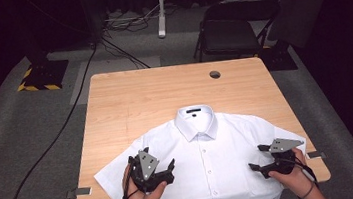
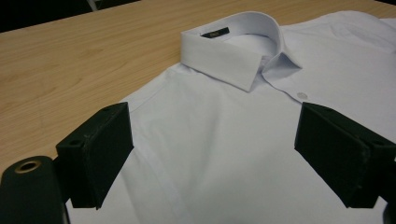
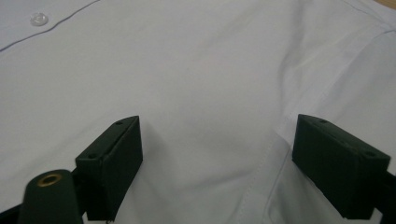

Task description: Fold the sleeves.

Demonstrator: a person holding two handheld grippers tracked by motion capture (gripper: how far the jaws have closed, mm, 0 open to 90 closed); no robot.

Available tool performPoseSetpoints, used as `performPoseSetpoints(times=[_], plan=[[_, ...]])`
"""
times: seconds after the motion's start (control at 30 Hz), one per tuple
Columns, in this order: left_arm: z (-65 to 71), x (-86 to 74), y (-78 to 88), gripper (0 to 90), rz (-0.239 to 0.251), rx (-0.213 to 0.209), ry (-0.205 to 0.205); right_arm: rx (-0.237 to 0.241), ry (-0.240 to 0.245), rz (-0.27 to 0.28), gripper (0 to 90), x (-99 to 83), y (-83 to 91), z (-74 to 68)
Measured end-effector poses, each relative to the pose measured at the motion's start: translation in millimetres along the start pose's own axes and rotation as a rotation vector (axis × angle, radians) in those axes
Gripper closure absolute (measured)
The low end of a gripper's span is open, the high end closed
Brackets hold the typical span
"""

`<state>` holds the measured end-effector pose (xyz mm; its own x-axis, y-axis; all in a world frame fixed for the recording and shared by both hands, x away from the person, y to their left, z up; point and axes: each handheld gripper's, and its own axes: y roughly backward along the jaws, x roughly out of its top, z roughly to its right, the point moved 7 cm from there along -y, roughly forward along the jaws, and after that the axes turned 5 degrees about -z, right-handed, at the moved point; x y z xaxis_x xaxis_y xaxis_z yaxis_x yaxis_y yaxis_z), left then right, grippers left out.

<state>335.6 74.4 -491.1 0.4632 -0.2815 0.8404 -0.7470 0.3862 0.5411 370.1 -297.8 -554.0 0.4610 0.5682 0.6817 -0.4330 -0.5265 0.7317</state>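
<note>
White shirt (image 1: 205, 151) lies flat; both grippers gape above it.

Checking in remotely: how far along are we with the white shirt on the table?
Done: the white short-sleeved button-up shirt lies flat, face up and buttoned on the light wooden table, collar away from the person. In hand: nothing yet; the left claw and right claw are both open over its front. Left: no fold shows, so any folding remains, if that is the job.
</note>
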Motion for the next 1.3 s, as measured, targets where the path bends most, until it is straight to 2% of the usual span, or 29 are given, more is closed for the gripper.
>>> performPoseSetpoints(times=[0.3, 0.6, 0.67, 0.73, 0.83, 1.13, 1.3], plan=[[-18.8, -9.8, 19.7, 11.7, 0.009, 0.062, 0.039, 0.000, 0.001, 0.000, 15.9, 0.0, 0.0, 0.0], [-30.6, -8.7, 31.0, 11.2, 0.032, 0.091, 0.058, 0.001, 0.000, -0.001, 15.9, 0.0, 0.1, 0.1], [-36.0, -9.3, 32.2, 9.3, 0.045, 0.122, 0.088, 0.001, 0.000, -0.001, 15.9, 0.0, 0.1, 0.1], [-40.9, -10.7, 33.1, 8.9, 0.037, 0.148, 0.095, 0.001, 0.000, -0.001, 15.9, 0.0, 0.1, 0.1], [-44.3, -11.9, 33.7, 8.9, 0.036, 0.145, 0.114, 0.001, 0.000, -0.001, 15.9, 0.0, 0.1, 0.0], [-56.9, -20.2, 35.0, 11.7, -0.009, 0.125, 0.078, 0.001, 0.000, -0.001, 15.9, 0.0, 0.1, 0.1], [-67.2, -24.9, 40.0, 14.1, -0.011, 0.141, 0.075, 0.001, 0.000, -0.001, 15.9, 0.0, 0.1, 0.0]])
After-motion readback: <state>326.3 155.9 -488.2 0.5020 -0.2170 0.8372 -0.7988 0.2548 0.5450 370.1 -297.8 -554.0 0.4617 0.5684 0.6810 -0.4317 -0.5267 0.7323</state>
